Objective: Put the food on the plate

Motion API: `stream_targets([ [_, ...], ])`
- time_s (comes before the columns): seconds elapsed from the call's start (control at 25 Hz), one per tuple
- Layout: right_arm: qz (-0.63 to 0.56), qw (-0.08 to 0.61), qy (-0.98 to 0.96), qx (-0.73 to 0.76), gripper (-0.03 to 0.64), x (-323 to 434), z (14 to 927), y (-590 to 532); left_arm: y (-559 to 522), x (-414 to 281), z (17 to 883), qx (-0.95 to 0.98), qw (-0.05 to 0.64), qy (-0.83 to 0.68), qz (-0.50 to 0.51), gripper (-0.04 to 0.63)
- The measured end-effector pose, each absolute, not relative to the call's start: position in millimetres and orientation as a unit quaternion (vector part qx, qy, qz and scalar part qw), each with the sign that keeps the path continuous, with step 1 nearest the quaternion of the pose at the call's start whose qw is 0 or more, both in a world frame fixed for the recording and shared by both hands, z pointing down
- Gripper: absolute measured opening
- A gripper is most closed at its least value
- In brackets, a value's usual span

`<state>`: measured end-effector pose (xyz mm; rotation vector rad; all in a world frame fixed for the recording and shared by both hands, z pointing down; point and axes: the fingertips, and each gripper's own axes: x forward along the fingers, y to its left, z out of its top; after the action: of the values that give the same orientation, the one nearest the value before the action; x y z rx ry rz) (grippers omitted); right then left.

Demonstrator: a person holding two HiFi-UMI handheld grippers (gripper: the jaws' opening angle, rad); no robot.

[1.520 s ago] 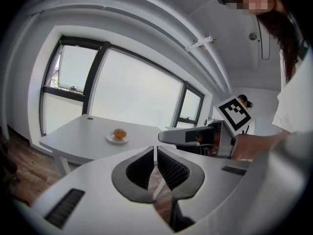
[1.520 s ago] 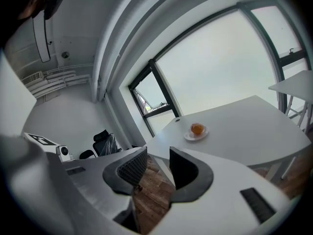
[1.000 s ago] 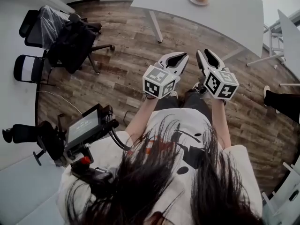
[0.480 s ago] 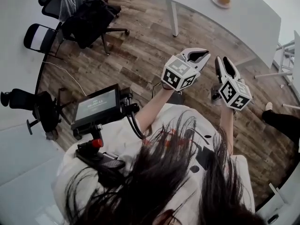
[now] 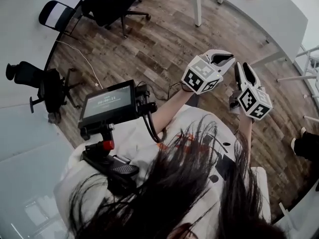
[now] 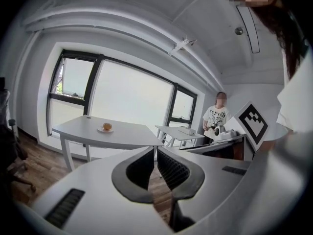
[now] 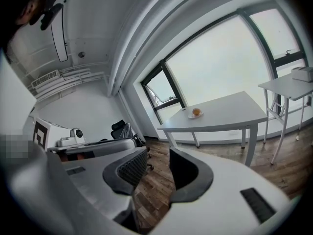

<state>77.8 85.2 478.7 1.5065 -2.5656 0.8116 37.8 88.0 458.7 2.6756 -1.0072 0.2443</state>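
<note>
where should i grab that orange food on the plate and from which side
Take the food across its widest middle, coming down from above. It looks small and round, sitting on a shallow plate on the table, so a level approach would likely hit the rim. Finer shape is too far off to tell.

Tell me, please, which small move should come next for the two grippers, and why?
Probably a step toward the white table: the round orange food already sits on the small white plate there, far beyond reach. The left gripper and right gripper have jaws together, holding nothing, and no other food shows.
</note>
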Motion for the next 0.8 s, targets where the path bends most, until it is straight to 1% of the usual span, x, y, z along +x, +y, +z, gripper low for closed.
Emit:
stream_targets([
  [0.08, 0.258, 0.025, -0.836, 0.483, 0.152, 81.4, 478.9, 129.8, 135.6, 40.1, 460.8, 0.922, 0.132, -0.356, 0.083, 0.006],
  [0.16, 0.262, 0.027, -0.838, 0.477, 0.152, 79.6, 482.1, 149.3, 157.5, 38.2, 465.3, 0.918, 0.139, -0.361, 0.085, 0.006],
  [0.36, 0.282, 0.039, -0.839, 0.464, 0.152, 69.4, 494.2, 149.9, 158.2, 33.2, 475.4, 0.912, 0.161, -0.367, 0.09, 0.006],
  [0.8, 0.288, 0.049, -0.843, 0.453, 0.152, 61.9, 496.7, 151.0, 159.9, 23.2, 482.3, 0.905, 0.17, -0.378, 0.097, 0.006],
])
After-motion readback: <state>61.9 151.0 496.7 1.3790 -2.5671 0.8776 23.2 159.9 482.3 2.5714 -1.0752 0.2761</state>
